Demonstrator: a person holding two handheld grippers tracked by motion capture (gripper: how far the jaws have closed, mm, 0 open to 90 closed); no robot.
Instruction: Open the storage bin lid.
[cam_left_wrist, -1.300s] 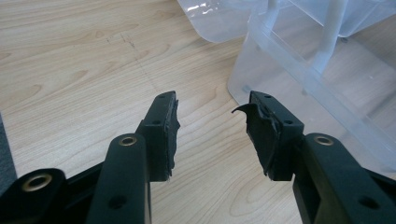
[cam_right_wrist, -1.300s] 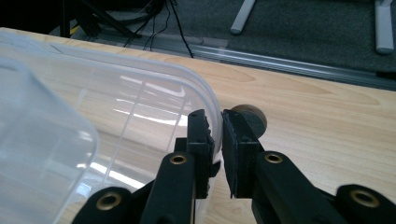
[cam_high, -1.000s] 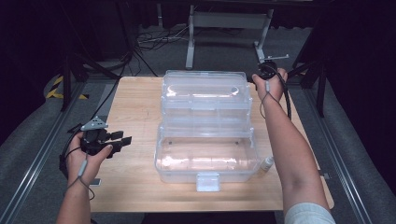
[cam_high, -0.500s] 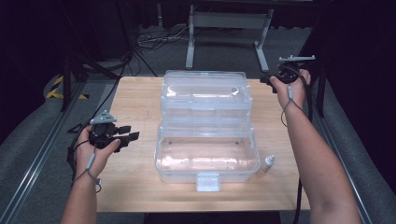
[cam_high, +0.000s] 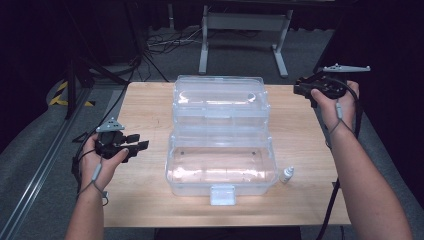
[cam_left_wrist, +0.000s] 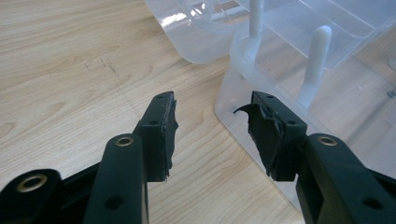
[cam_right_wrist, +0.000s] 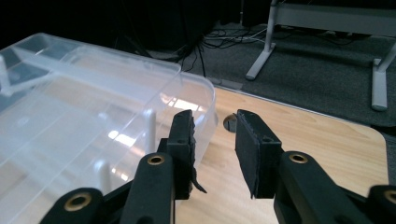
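Two grippers sit on either side of a clear plastic box (cam_high: 221, 165) that lies open in the middle of the wooden table (cam_high: 150, 107). Nearest the person, the box's white latch (cam_high: 222, 194) points at the front edge of the table, and a small white bottle (cam_high: 286, 174) stands just beside the box's front right corner, on the wood. The front half of the box is a deep, see-through tub; in the high view nothing can be made out inside it.

Left of the tub, the left gripper (cam_high: 134, 146) is held in the person's left hand (cam_high: 102, 159) above the table, near the box but apart from it. Its jaws stand fairly wide with nothing between them; in the left gripper view (cam_left_wrist: 212, 128) they frame bare wood and the rounded corner of the tub, without touching it.

Farther back, the hinged lid (cam_high: 219, 102) lies tipped open behind the tub, reaching toward the far edge of the table.

At the far right corner, the right gripper (cam_high: 302, 90) is held by the right hand (cam_high: 339, 102), off to the side of the lid and clear of it. Its jaws have just been opening and hold nothing; in the right gripper view (cam_right_wrist: 215, 133) the gap between them shows only table, with the lid's rounded edge (cam_right_wrist: 205, 100) to the left. Beyond the table, a metal stand (cam_high: 245, 30) and cables (cam_high: 160, 42) rest on the grey floor.
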